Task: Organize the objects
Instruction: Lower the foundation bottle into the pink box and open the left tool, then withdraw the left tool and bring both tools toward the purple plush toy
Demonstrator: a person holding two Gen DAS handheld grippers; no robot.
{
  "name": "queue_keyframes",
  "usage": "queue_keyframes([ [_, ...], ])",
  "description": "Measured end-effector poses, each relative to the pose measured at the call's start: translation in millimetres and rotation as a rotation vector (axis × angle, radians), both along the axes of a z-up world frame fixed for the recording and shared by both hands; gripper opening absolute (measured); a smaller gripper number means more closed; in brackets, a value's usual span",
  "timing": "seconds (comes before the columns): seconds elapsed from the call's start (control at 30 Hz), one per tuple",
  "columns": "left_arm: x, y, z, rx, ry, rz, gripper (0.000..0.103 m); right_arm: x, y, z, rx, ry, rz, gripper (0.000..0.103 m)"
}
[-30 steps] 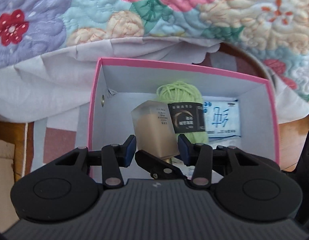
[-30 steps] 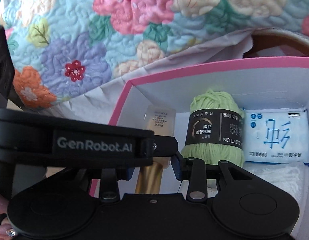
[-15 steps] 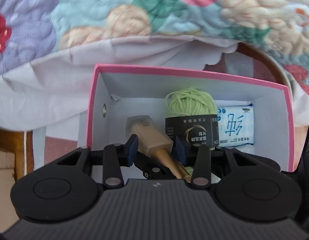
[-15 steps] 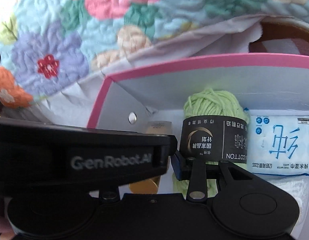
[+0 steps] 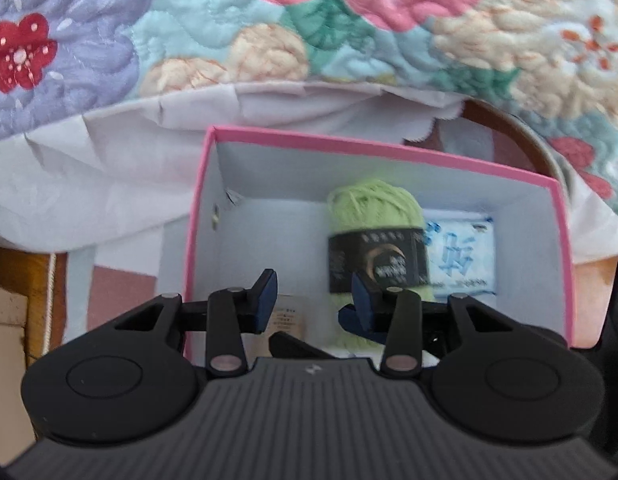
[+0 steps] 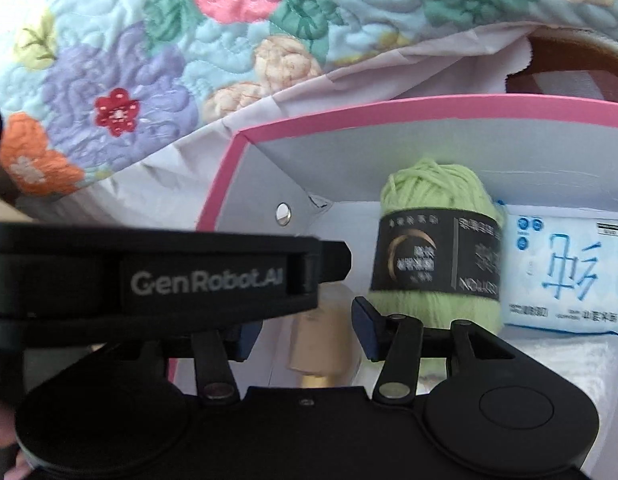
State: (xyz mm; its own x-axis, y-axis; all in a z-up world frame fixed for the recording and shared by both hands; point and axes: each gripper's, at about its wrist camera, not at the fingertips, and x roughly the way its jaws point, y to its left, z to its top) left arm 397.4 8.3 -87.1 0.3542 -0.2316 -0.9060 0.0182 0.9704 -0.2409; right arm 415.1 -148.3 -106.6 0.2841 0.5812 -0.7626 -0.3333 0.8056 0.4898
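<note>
A pink box (image 5: 197,216) with a white inside (image 6: 225,184) holds a green yarn ball (image 5: 375,216) with a black band (image 6: 433,256), a blue-and-white tissue pack (image 5: 463,256) (image 6: 565,272), and a beige bottle with a gold cap (image 6: 323,340) lying low at the near left (image 5: 289,320). My left gripper (image 5: 311,298) is open above the bottle, not holding it. My right gripper (image 6: 305,330) is open; the bottle shows between its fingers, and the left gripper's black body (image 6: 157,276) crosses in front.
A floral quilt (image 5: 269,20) with a white lining (image 5: 109,168) hangs behind the box. A brown wooden rim (image 5: 509,124) shows at the back right. Wood furniture (image 5: 13,272) lies to the left of the box.
The left gripper has opened and let go of the beige bottle, which now lies low in the box. The gripper has drawn back a little.
</note>
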Motion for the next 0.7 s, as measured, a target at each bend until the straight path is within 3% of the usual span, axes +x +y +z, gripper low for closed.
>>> queue_keyframes([
  [0.37,-57.0,-2.5,59.2,0.014,-0.013,-0.060,0.050,-68.4,-36.8,89.6,-0.095,-0.223,0.132,0.055],
  [0.7,-127.2,-2.2,143.3,0.091,-0.123,-0.107,0.057,-140.1,-55.0,175.0,-0.151,-0.387,0.216,0.056],
])
